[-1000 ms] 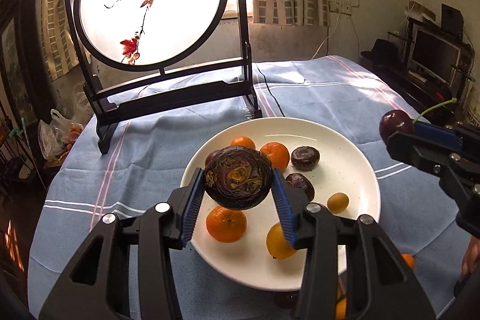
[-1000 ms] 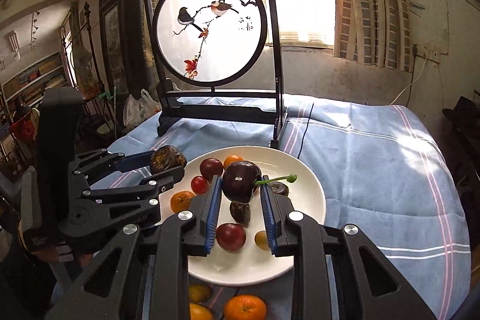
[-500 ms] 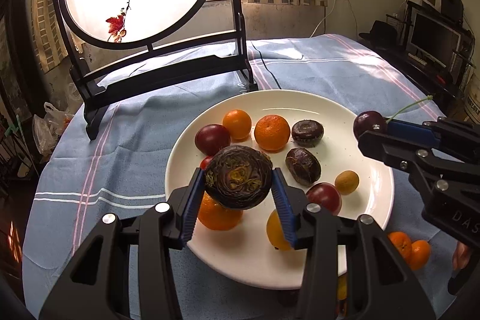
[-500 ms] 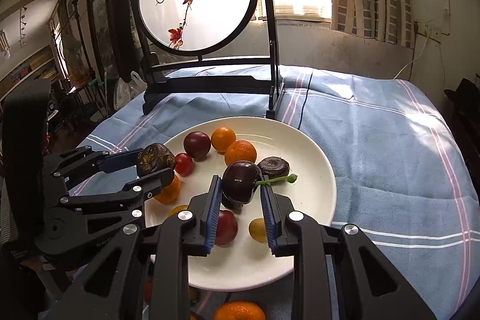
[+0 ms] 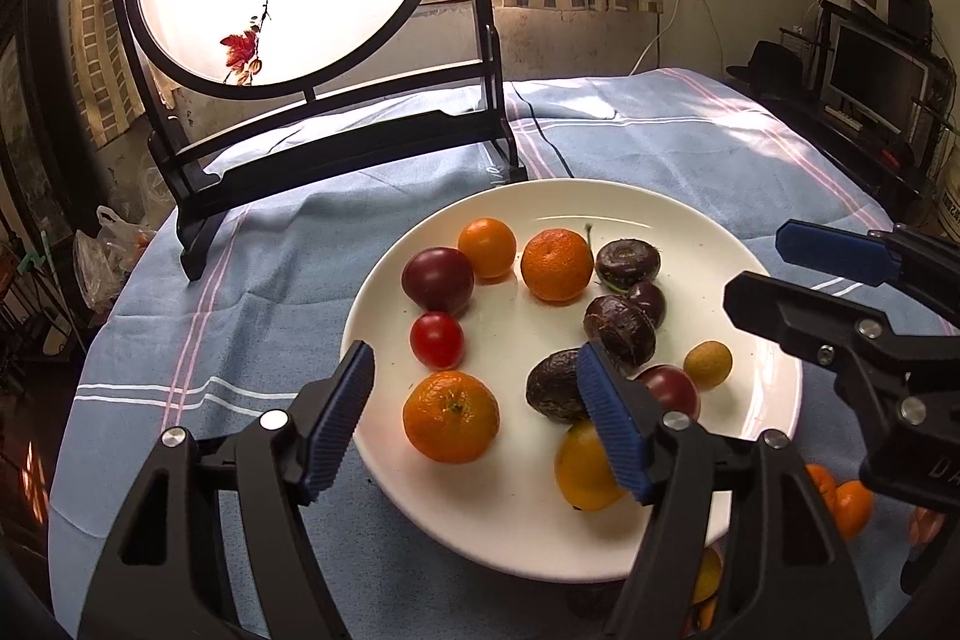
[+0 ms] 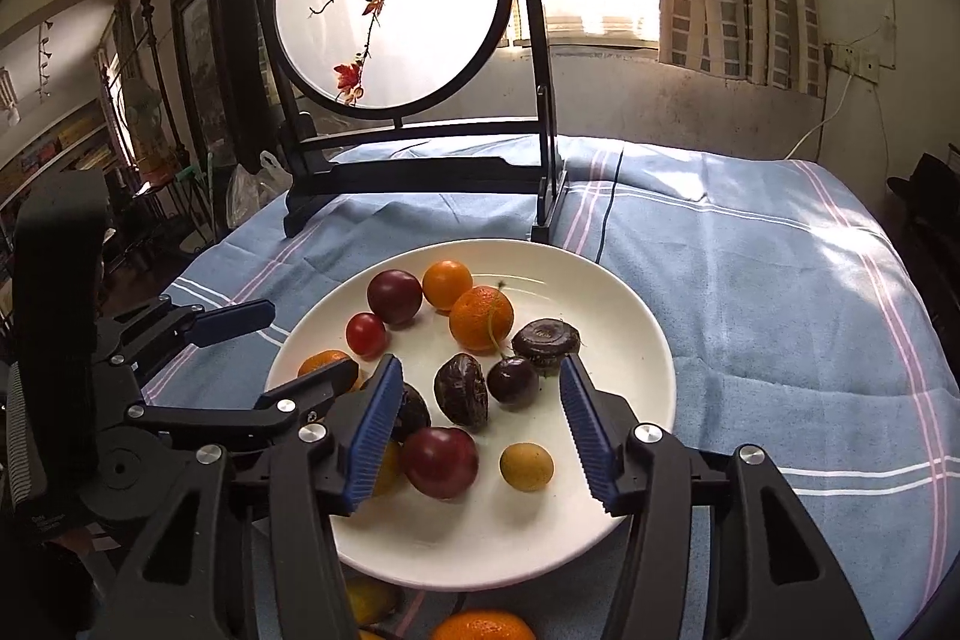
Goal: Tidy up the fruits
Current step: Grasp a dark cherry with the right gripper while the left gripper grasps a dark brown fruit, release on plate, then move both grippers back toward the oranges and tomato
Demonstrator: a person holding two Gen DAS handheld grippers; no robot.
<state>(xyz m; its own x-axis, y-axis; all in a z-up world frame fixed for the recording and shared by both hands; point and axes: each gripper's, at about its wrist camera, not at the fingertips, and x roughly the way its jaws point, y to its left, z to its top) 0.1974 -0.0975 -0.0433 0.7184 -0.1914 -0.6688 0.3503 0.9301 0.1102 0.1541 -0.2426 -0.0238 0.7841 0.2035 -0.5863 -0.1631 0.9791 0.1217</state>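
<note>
Fruit sits gathered on the white plate (image 5: 384, 316), which rests on the blue-clothed counter (image 5: 252, 244): mandarins, a cherry tomato (image 5: 437, 339), plums, a small yellow fruit (image 5: 708, 364) and several wrinkled dark passion fruits (image 5: 619, 329).

Left gripper (image 5: 480, 424): jaws apart, nothing between them, hovering over the plate's near-left side above a mandarin (image 5: 450, 416).

Right gripper (image 6: 477, 430): jaws likewise apart and empty, low over the plate centre, framing a dark plum (image 6: 512, 383) and a passion fruit (image 6: 461, 398).

A few loose mandarins (image 5: 840, 499) lie on the cloth just beside the plate's near rim; one more (image 6: 480, 627) shows at the bottom of the right wrist view.

Judgement: release step looks complete; strays off the plate remain. To do the next pick well: lift both grippers straight up so the pads clear the crowded fruit, then take the strays one at a time across their widest part. Round fruit rolls, so set each down in a bare patch, away from the rim.
</note>
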